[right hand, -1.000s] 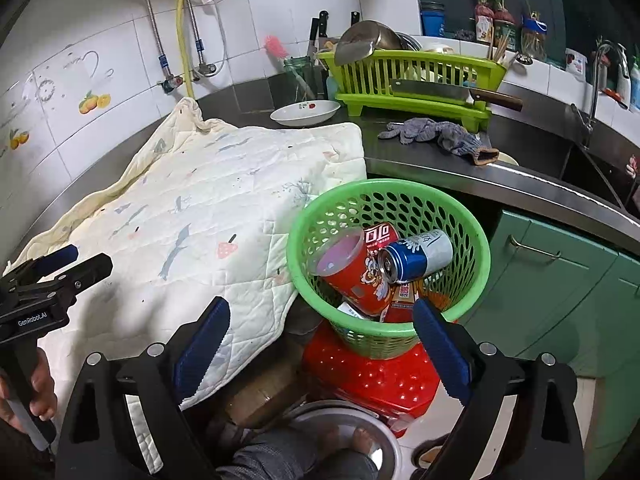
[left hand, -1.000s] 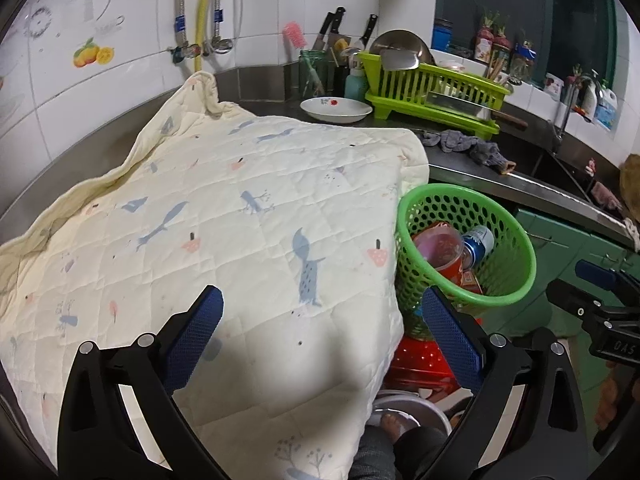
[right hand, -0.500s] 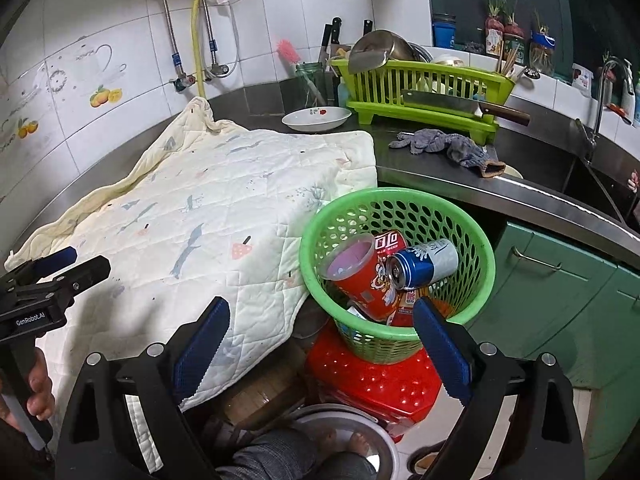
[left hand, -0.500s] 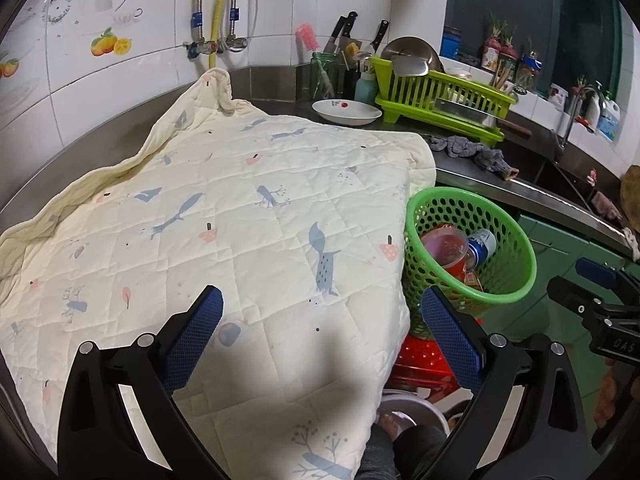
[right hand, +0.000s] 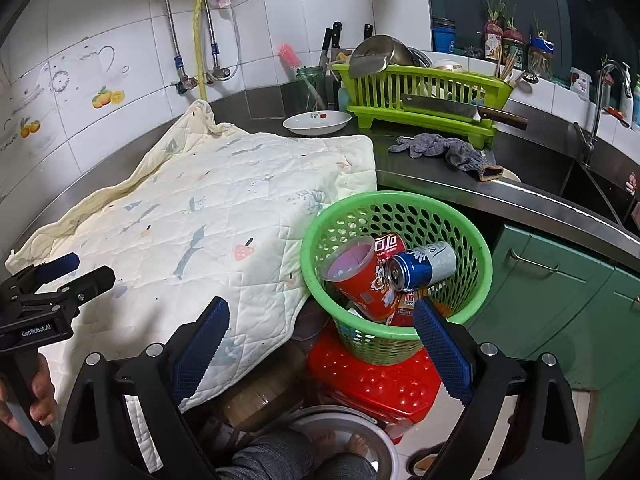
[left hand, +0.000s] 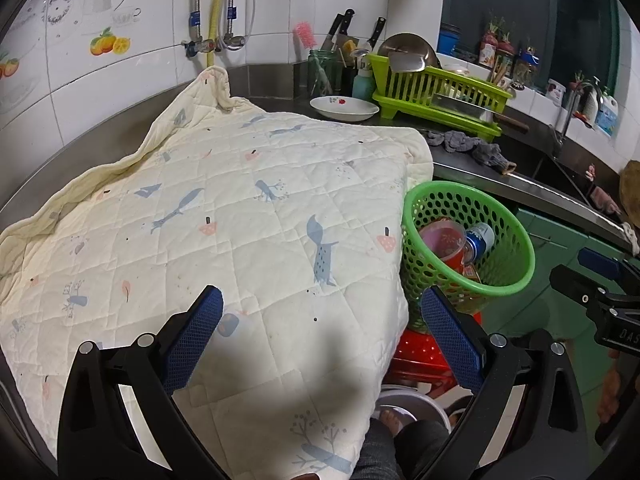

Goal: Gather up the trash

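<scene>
A green mesh basket (right hand: 476, 280) (left hand: 516, 240) stands on a red stool (right hand: 380, 376) beside the counter. Inside lie a red paper cup (right hand: 360, 276) (left hand: 444, 240), a blue drink can (right hand: 424, 266) (left hand: 478, 238) and red wrappers (right hand: 408, 304). My right gripper (right hand: 320, 344) hovers open just in front of the basket, nothing between its fingers. My left gripper (left hand: 320, 332) is open above the cream quilted cloth (left hand: 224, 220) (right hand: 208, 220), holding nothing. No loose trash shows on the cloth.
A white dish (right hand: 316, 122), a green dish rack (right hand: 424, 92) with a cleaver (right hand: 452, 106) and a grey rag (right hand: 444, 148) occupy the counter behind. The sink (right hand: 596, 184) is at right, green cabinets (right hand: 560, 300) below. A metal bowl (right hand: 344, 436) and the person's feet are on the floor.
Both grippers have drawn back and lifted slightly, so the basket and cloth sit a bit farther off. Both stayed open and nothing was picked up.
</scene>
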Demonstrator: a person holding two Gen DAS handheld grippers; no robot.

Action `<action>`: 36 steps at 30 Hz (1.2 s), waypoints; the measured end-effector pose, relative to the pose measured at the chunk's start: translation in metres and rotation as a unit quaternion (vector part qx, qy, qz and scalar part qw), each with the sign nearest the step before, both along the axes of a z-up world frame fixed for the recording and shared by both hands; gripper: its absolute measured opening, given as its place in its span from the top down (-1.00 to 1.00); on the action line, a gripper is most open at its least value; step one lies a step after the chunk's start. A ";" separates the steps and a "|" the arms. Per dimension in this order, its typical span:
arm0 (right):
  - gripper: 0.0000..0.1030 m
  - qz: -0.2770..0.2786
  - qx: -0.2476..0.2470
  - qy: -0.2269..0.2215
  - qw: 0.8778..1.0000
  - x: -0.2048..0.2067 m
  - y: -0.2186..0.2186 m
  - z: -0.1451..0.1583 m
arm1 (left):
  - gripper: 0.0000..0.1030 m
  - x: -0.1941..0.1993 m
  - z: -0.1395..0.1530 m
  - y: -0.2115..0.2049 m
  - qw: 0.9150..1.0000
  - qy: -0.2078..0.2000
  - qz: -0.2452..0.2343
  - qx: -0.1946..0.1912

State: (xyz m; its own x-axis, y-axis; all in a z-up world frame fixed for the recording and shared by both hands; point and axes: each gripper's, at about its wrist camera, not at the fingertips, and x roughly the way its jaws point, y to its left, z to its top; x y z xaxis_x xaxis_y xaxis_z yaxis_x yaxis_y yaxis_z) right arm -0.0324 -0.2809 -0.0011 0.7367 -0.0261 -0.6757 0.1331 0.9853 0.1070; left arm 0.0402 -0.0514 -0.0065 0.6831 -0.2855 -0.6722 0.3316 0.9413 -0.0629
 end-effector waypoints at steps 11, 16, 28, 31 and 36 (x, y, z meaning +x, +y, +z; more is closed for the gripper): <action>-0.75 0.000 -0.002 -0.002 1.000 0.000 0.002 0.001 | -0.90 -0.002 -0.004 -0.002 1.000 0.003 0.000 0.007; -0.75 0.000 -0.002 -0.001 1.000 0.000 0.002 0.001 | -0.90 -0.001 -0.004 -0.002 1.000 0.004 0.002 0.010; -0.75 0.004 -0.002 0.000 1.000 -0.001 0.003 -0.001 | -0.90 0.001 -0.008 -0.001 1.000 0.008 0.009 0.013; -0.75 0.004 -0.002 0.002 1.000 0.000 0.004 -0.002 | -0.90 0.001 -0.008 -0.001 1.000 0.008 0.010 0.014; -0.75 0.008 -0.003 0.003 1.000 0.001 0.006 -0.002 | -0.90 0.002 -0.008 0.001 1.000 0.005 0.015 0.014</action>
State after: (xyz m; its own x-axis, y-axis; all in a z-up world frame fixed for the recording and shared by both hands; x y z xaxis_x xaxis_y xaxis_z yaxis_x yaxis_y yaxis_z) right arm -0.0314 -0.2746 -0.0031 0.7329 -0.0195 -0.6801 0.1186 0.9879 0.0995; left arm 0.0420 -0.0505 -0.0145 0.6837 -0.2469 -0.6867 0.3030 0.9521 -0.0406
